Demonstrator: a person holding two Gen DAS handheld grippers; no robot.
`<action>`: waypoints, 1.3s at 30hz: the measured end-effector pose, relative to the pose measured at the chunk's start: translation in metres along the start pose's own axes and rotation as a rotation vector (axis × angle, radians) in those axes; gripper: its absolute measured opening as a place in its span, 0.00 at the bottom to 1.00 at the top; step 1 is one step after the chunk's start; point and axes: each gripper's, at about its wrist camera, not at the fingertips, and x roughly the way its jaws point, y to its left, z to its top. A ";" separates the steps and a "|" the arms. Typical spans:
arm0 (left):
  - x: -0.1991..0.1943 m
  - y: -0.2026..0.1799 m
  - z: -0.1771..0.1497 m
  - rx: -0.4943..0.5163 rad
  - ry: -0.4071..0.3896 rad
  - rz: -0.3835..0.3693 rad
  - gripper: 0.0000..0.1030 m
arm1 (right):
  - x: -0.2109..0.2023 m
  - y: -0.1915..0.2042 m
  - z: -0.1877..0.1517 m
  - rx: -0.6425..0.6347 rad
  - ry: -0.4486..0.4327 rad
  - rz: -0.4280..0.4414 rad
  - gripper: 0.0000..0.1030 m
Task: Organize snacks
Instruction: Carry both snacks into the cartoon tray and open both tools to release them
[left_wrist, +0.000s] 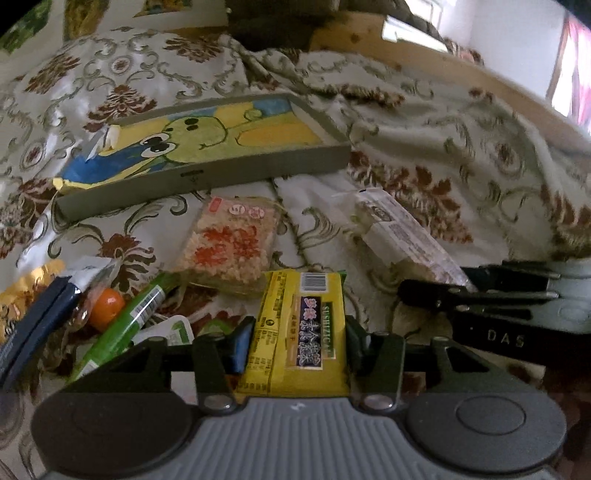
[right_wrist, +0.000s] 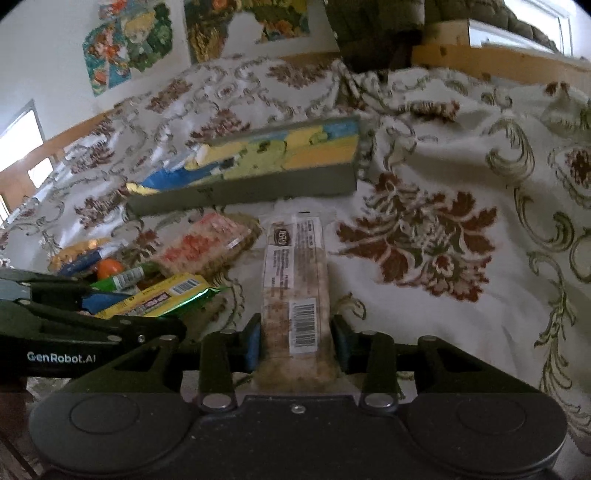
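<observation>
A yellow snack packet with a barcode and dark label sits between the blue pads of my left gripper, which is shut on it. My right gripper is shut on the near end of a long clear-wrapped snack bar; the bar's far end rests on the bedspread. A shallow grey box lined with a cartoon frog picture lies just beyond both snacks. In the left wrist view the right gripper is at the right, on the bar. The right wrist view shows the left gripper with the yellow packet.
Loose snacks lie left of the yellow packet: a puffed-rice cake packet, an orange ball, a green tube, a dark blue packet and a gold bag. Everything rests on a rumpled floral bedspread; a wooden rail runs behind.
</observation>
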 end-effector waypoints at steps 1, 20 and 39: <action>-0.003 0.001 0.000 -0.015 -0.011 -0.007 0.52 | -0.003 0.000 0.001 -0.002 -0.016 0.001 0.39; -0.019 0.012 0.038 -0.181 -0.117 -0.046 0.52 | -0.001 -0.009 0.025 0.056 -0.118 0.027 0.39; 0.077 0.077 0.167 -0.304 -0.231 0.134 0.52 | 0.122 -0.028 0.144 0.023 -0.266 0.142 0.39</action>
